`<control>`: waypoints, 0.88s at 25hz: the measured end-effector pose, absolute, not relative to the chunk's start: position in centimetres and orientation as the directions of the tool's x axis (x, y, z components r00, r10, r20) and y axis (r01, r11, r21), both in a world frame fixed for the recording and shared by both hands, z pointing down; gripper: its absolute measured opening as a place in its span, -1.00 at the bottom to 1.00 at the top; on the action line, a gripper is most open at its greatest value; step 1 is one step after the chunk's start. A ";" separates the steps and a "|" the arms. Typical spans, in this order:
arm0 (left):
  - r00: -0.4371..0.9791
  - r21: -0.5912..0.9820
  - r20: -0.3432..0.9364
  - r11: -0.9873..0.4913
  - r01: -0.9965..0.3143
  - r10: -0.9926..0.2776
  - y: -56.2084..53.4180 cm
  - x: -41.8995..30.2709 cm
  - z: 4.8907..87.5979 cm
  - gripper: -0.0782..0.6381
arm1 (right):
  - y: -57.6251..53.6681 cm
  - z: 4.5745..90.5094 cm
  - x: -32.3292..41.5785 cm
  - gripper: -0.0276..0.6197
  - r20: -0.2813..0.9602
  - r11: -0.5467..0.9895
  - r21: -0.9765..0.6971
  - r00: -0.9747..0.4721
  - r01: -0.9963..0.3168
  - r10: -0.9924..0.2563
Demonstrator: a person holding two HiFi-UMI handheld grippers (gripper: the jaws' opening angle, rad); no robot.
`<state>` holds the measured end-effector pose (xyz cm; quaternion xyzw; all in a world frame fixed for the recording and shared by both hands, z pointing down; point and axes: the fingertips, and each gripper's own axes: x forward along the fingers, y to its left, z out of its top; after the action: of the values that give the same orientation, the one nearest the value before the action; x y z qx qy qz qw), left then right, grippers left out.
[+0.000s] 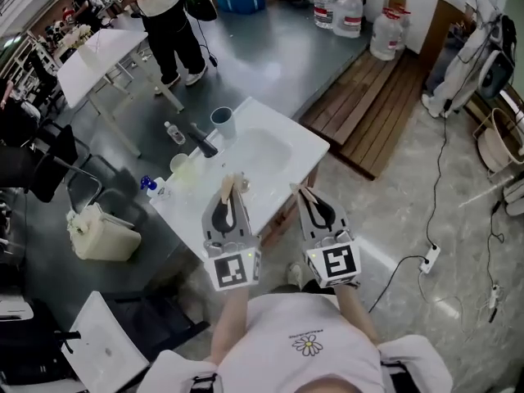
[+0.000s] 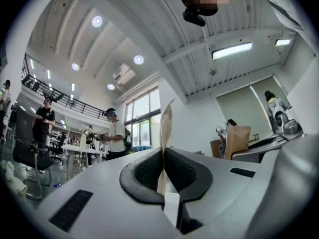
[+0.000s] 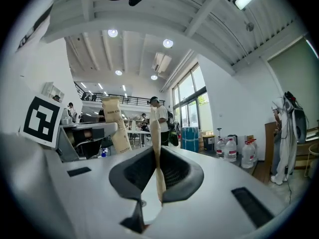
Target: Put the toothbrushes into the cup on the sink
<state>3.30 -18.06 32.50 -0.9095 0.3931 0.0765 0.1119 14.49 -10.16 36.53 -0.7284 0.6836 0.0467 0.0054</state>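
Head view gives us, at the left edge of the frame, a cream plastic bin on the grey floor. At frame centre, the white rectangular sink unit carries a yellowish translucent cup. Further up stands a pale round cup beside the black faucet. What either cup holds is too small for us to tell.

Lower in the frame, the left gripper is clamped on a beige paper-wrapped toothbrush. In the left gripper view we see its dark pads pinching that flat package upright. Just right of it, the right gripper pinches a second beige paper-wrapped toothbrush, which stands between closed pads in the right gripper view. Both toothbrushes are at the sink unit's near edge, well apart from the two cups.

Right of the sink unit lies brown wooden decking. Clear plastic water jugs stand at the upper right.
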 end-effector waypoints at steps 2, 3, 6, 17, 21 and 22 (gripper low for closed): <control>0.657 -0.139 -0.208 -0.643 -0.753 -0.724 -19.2 3.5 33.1 -0.73 | -11.5 36.5 15.0 -0.82 -0.086 -0.041 0.054 0.036 -0.998 -0.996; 0.646 -0.138 -0.198 -0.632 -0.763 -0.737 -19.6 3.6 33.4 -0.72 | -11.9 36.6 15.3 -0.82 -0.087 -0.028 0.049 0.023 -0.998 -0.996; 0.611 -0.132 -0.178 -0.596 -0.792 -0.772 -20.4 4.6 34.1 -0.73 | -13.3 36.8 16.6 -0.82 -0.083 0.020 0.036 -0.023 -0.999 -0.996; 0.454 -0.097 -0.235 -0.444 -0.891 -0.859 -24.0 5.7 31.3 -0.72 | -20.0 35.3 17.7 -0.82 -0.096 0.234 0.026 -0.235 -0.972 -0.967; 0.428 -0.110 -0.244 -0.414 -0.904 -0.870 -24.6 6.0 31.3 -0.73 | -21.0 35.2 18.1 -0.82 -0.096 0.262 0.029 -0.264 -0.965 -0.960; 0.422 -0.108 -0.244 -0.408 -0.907 -0.873 -24.7 6.0 31.3 -0.72 | -21.2 35.2 18.2 -0.82 -0.094 0.267 0.027 -0.268 -0.963 -0.959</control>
<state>5.97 -24.73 31.31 -0.8356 0.5326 0.0747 0.1121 18.23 -21.15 35.18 -0.6041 0.7954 0.0392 0.0291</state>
